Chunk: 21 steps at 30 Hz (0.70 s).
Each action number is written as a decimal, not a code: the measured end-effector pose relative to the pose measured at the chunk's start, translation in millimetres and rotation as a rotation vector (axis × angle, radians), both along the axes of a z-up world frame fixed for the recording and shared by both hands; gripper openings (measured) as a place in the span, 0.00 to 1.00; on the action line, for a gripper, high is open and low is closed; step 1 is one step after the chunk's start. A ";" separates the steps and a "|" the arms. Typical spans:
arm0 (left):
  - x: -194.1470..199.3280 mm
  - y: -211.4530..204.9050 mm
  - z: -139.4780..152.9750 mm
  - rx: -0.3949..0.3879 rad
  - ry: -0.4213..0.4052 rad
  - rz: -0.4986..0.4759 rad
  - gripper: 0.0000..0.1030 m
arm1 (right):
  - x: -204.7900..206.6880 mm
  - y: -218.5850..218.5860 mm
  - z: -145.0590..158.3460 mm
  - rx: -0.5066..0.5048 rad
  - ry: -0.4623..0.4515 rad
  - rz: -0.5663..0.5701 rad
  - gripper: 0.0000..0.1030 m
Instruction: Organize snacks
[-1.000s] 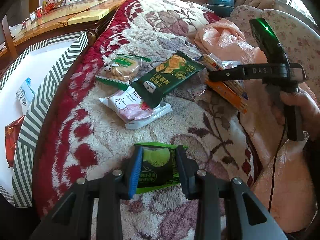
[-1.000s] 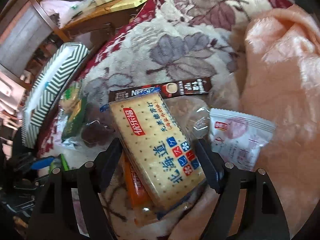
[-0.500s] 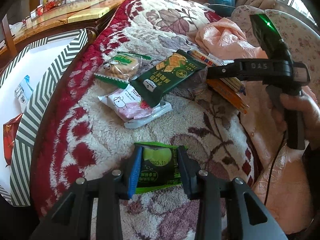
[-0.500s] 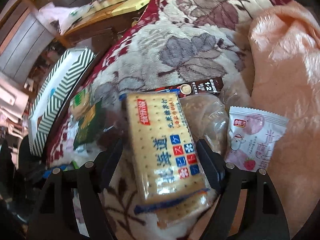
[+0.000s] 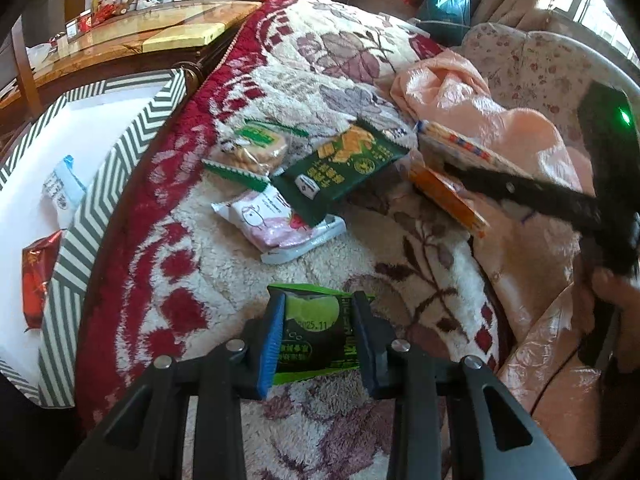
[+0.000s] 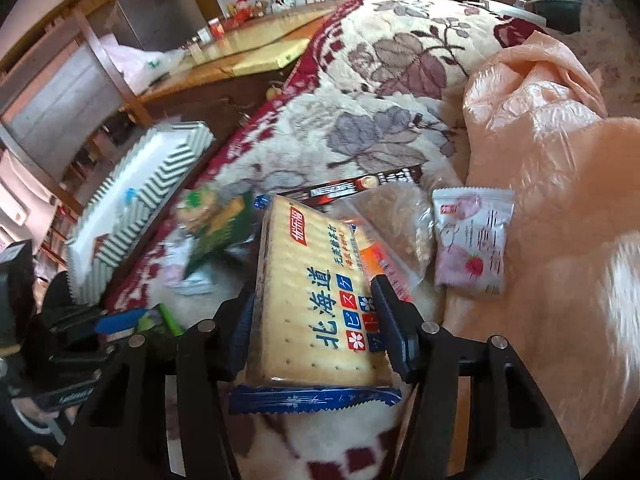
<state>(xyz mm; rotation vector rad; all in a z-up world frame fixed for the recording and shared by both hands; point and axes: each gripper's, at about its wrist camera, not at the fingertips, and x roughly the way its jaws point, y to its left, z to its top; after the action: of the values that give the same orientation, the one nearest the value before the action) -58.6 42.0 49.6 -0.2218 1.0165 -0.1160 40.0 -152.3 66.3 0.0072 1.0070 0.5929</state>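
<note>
Snacks lie scattered on a flowered blanket [image 5: 360,60]. The left gripper [image 5: 318,334] clamps a small green packet [image 5: 312,336] resting on the blanket. The right gripper [image 6: 316,312] has just been closing its jaws – they now grip a long cracker pack [image 6: 316,296], tilted above an orange packet [image 6: 382,264]. A striped box [image 5: 116,176] sits left of the blanket – 2 packets inside.
</note>
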 end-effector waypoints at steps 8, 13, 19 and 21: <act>-4.7 9.2 12.7 0.023 -0.043 0.035 0.34 | -24.1 11.2 2.5 0.060 0.021 0.035 0.53; -5.8 19.5 20.3 0.033 -0.065 0.064 0.34 | -29.8 30.6 9.9 0.061 0.004 0.079 0.50; -6.3 38.5 26.3 0.037 -0.076 0.116 0.34 | -27.0 52.4 19.2 0.052 -0.018 0.127 0.26; -6.8 42.2 24.2 0.031 -0.071 0.123 0.34 | -24.2 56.4 15.3 0.031 -0.008 0.126 0.26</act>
<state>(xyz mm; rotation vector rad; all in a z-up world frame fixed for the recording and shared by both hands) -65.4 84.3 73.8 -0.2501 0.9306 0.0038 15.8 -95.9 81.6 -0.0311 0.9955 0.7228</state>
